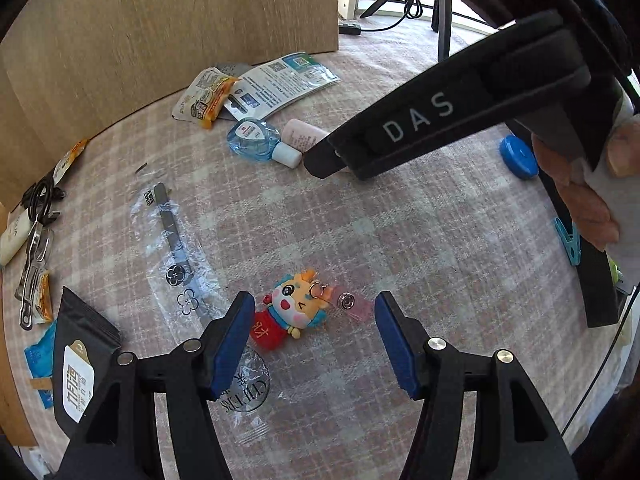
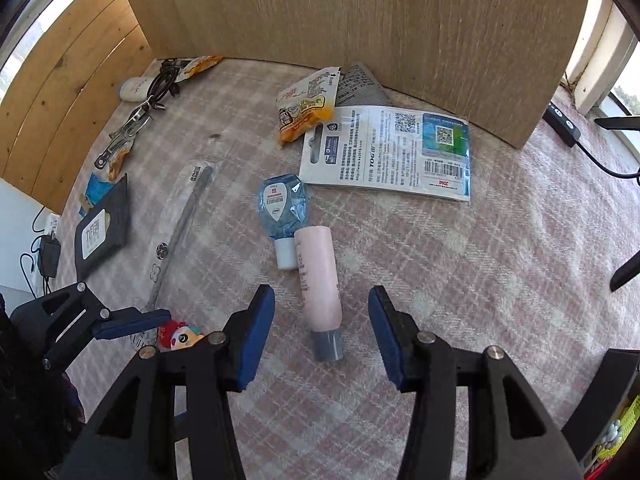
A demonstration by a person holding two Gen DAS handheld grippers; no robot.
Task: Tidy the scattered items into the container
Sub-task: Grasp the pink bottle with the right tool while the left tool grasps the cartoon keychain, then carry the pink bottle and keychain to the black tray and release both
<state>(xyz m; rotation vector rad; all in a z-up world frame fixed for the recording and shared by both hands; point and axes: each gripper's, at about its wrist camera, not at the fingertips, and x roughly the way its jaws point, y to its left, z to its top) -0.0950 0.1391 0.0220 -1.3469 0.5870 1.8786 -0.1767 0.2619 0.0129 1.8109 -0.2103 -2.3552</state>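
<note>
Both tongs point down over the checked surface, jaws apart and holding nothing — the left tongs [image 1: 315, 320] straddle a cartoon dragon keychain [image 1: 294, 308]. The right tongs [image 2: 322, 320] bracket a pink tube [image 2: 320, 276] lying beside a blue bottle [image 2: 282, 206].

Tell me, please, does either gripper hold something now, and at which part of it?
Nothing is held. The left gripper stands open over the dragon keychain, the right gripper open around the pink tube.
</note>
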